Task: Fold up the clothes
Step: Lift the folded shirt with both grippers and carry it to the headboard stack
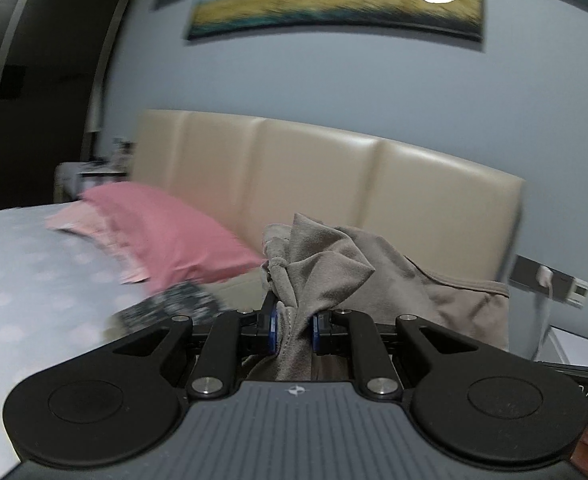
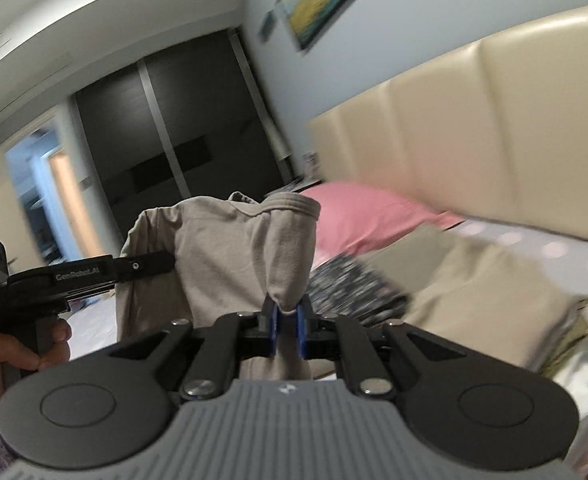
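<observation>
The left gripper (image 1: pixel 293 330) pinches a bunched fold of soft grey-brown garment (image 1: pixel 334 264); the right gripper (image 2: pixel 288 330) clamps its ribbed edge, so the cloth hangs above the bed (image 1: pixel 22 272). Behind lie a pink pillow (image 1: pixel 166 232), a speckled dark cloth (image 2: pixel 346 284), a folded beige pile (image 2: pixel 494 292) and the padded cream headboard (image 1: pixel 314 176).
</observation>
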Motion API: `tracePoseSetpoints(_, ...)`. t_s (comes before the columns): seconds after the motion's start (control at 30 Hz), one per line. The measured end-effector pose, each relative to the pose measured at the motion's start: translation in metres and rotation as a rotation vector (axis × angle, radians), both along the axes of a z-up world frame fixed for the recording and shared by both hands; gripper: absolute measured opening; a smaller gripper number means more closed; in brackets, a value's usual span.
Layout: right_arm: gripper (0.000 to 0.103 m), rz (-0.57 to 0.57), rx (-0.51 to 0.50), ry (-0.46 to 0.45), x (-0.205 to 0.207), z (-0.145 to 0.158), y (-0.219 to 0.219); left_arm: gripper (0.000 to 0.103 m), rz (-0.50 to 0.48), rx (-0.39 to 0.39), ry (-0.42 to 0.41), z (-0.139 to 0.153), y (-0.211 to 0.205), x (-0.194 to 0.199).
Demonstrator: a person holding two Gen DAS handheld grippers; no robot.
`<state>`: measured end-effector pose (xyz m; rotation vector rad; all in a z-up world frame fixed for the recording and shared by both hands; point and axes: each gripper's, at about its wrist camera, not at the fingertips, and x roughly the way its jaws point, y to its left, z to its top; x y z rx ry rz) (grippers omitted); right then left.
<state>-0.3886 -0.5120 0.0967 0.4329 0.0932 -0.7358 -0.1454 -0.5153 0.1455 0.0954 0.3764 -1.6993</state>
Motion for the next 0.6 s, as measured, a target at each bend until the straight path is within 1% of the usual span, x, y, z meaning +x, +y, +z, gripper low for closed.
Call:
tracePoseSetpoints(0.07,0.010,-0.058,0.000,0.004,-0.012,0.004,-0.016,0.013,-0.050,0.008,-0.019,-0.002,-0.023,-0.017)
tracePoseSetpoints(0.17,0.010,-0.135,0.007,0.026,-0.024,0.005,-0.038,0.013,-0.122,0.028,-0.041,-0.011,-0.060,-0.038)
tracePoseSetpoints(0.2,0.010,-0.161,0.009,0.036,-0.028,0.005,-0.045,0.013,-0.148,0.040,-0.042,-0.015,-0.076,-0.046)
tracePoseSetpoints(0.3,0.010,-0.237,0.028,0.082,-0.035,0.000,-0.071,0.013,-0.205,0.059,-0.083,-0.025,-0.104,-0.068)
tracePoseSetpoints(0.43,0.010,-0.320,0.066,0.132,-0.035,-0.011,-0.109,0.013,-0.255,0.090,-0.106,-0.038,-0.153,-0.089)
tracePoseSetpoints(0.6,0.010,-0.397,0.106,0.187,-0.034,-0.022,-0.153,0.013,-0.303,0.133,-0.137,-0.053,-0.206,-0.110)
